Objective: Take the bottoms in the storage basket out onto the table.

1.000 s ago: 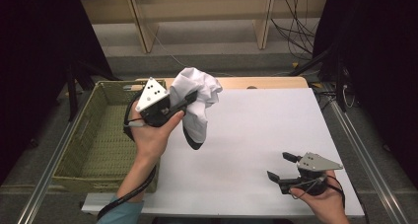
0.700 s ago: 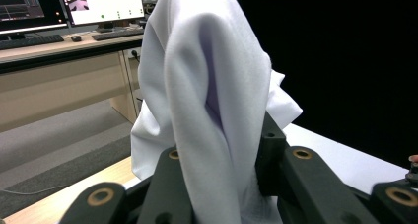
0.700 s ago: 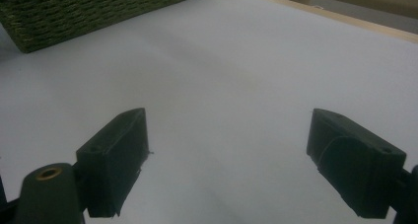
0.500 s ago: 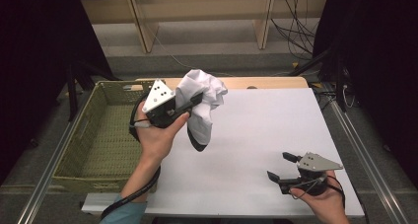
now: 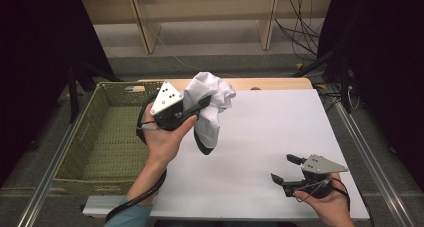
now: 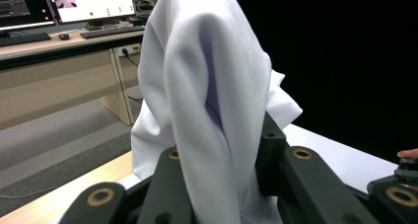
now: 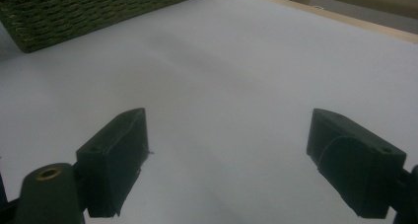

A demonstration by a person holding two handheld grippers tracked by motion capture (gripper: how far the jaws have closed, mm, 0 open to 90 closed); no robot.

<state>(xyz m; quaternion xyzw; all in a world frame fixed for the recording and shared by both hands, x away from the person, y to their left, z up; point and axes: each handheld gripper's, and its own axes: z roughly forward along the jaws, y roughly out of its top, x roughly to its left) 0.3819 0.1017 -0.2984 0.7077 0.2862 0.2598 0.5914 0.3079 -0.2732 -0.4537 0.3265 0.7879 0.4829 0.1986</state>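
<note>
White cloth (image 5: pixel 209 99) — soft, matte, crumpled garment-like piece with dark patch at lowest end. Held up in air above worktop (image 5: pixel 260 137), near far left corner, just right of green woven basket (image 5: pixel 95 137). Upper part bunched into rounded, puffy mass; lower part hangs down as narrower, tapering fold (dark tip lowest, clear of surface). In left gripper view cloth (image 6: pixel 207 95) rises in tall vertical folds — pinched at base between jaws.

White cloth (image 5: pixel 210 104) with dark end, black-jawed left gripper (image 5: pixel 202 103) and right gripper (image 5: pixel 287 169) topped by grey plates, olive-green woven basket (image 5: pixel 107 137), white table (image 5: pixel 260 132) with tan wood edge, teal sleeve (image 5: pixel 132 218).
</note>
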